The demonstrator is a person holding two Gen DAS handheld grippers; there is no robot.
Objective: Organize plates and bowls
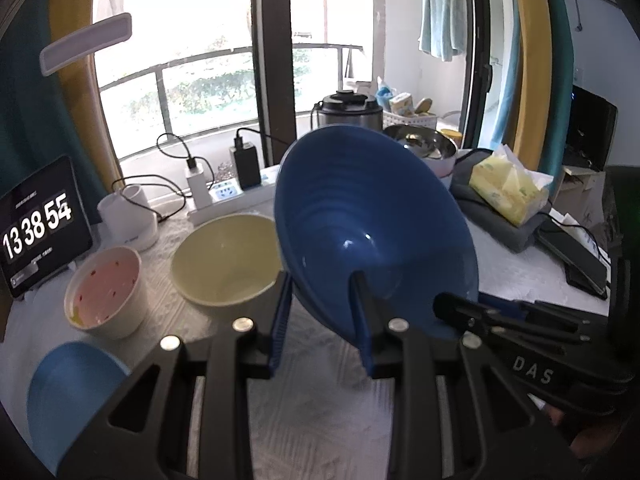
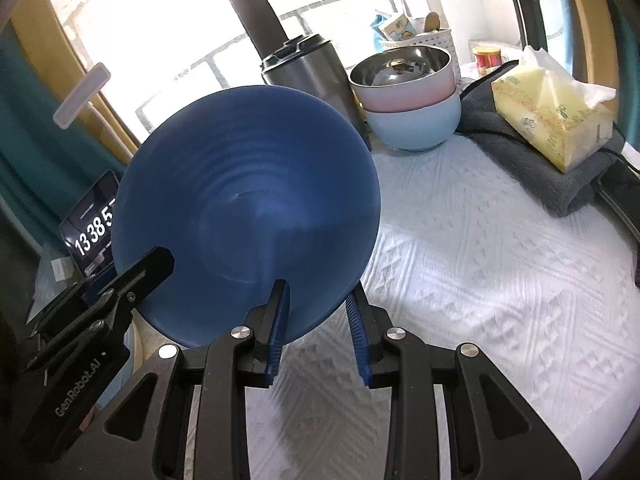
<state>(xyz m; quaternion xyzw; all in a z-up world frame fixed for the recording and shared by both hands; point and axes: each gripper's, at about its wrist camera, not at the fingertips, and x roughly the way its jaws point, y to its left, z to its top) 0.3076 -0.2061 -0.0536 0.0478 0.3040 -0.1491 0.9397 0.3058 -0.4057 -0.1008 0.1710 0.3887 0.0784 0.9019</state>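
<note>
Held a dark blue ribbed bowl (image 1: 372, 220) tilted in the air between two grippers, above a table (image 2: 500, 248) under a white textured cloth.

Seen from the left: a tablet clock (image 1: 40, 220) at the table's far left edge, then a white cup with a pink, red-speckled inside (image 1: 106, 292), a light blue bowl (image 1: 72, 392) at the near edge, and a cream bowl (image 1: 226, 258). Left gripper (image 1: 322, 322) clamped on the blue bowl's lower rim, one finger inside, one outside. Right gripper (image 2: 318, 330) clamped likewise on the rim's other side. Further right, well apart: a steel-lined pink bowl (image 2: 404, 74) nested in a pale blue bowl (image 2: 416, 124), then a yellow tissue pack (image 2: 548, 120) on a grey folded cloth (image 2: 552, 176).
</note>
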